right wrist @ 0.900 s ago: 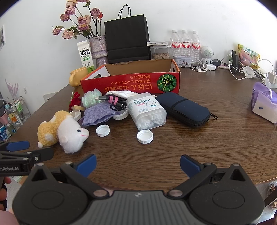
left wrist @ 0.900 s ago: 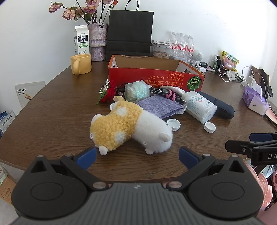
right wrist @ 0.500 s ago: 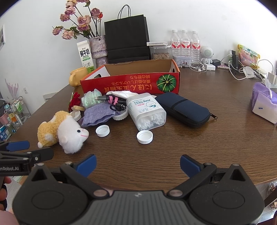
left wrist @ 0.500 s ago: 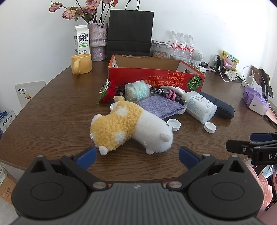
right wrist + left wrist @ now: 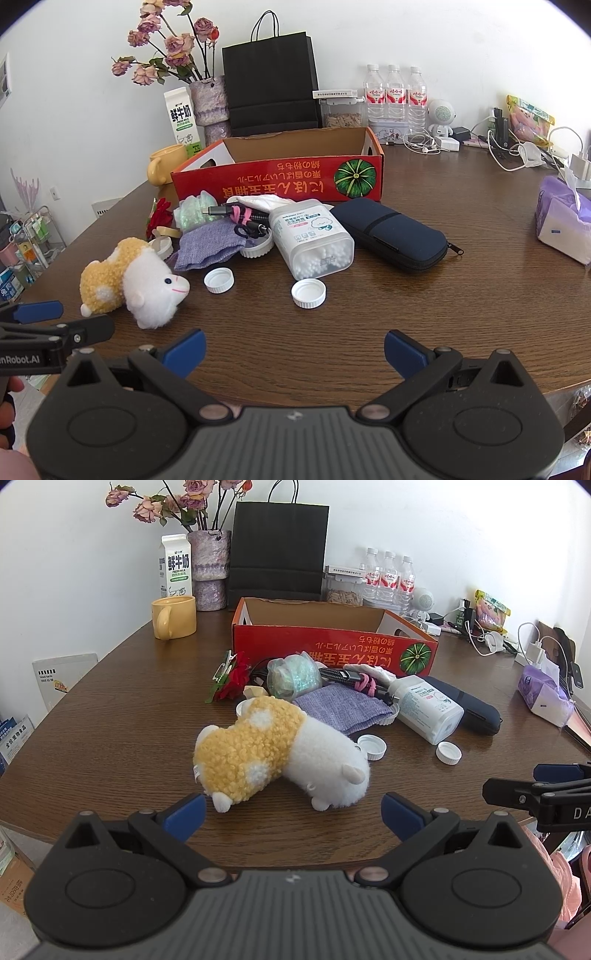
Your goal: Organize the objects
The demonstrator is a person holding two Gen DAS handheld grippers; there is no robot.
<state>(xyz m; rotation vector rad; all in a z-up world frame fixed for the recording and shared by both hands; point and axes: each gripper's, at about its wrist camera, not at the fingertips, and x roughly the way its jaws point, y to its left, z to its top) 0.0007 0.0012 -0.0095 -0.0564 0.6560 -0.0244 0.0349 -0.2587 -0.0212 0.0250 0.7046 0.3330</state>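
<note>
Both grippers hang at the near edge of the brown wooden table (image 5: 110,709), each with its blue-padded jaws spread wide and nothing between them. The left gripper (image 5: 291,812) points straight at the plush toy (image 5: 273,753), a yellow-and-white sheep lying on its side just beyond the fingertips; its yellow end nearly touches the left fingertip, while its white head sits between the two tips but ahead of them. The right gripper (image 5: 293,349) hovers over bare wood, with the plush toy off to its left and two white bottle caps ahead: one cap (image 5: 308,292) near the middle, the other cap (image 5: 219,280) just left of it.

Further toward the table's centre lies a cluster of loose things: a clear cotton swab box (image 5: 314,240) on its side, a purple cloth (image 5: 210,243) touching the toy's back, a dark blue zip pouch (image 5: 391,232) to the right, a bundle of cables (image 5: 243,218), a pale green wrapped roll (image 5: 295,675) and a red fabric flower (image 5: 234,681). Behind them, toward the far edge, stands the open red cardboard box (image 5: 332,650), its inside showing only bare brown card.
</note>
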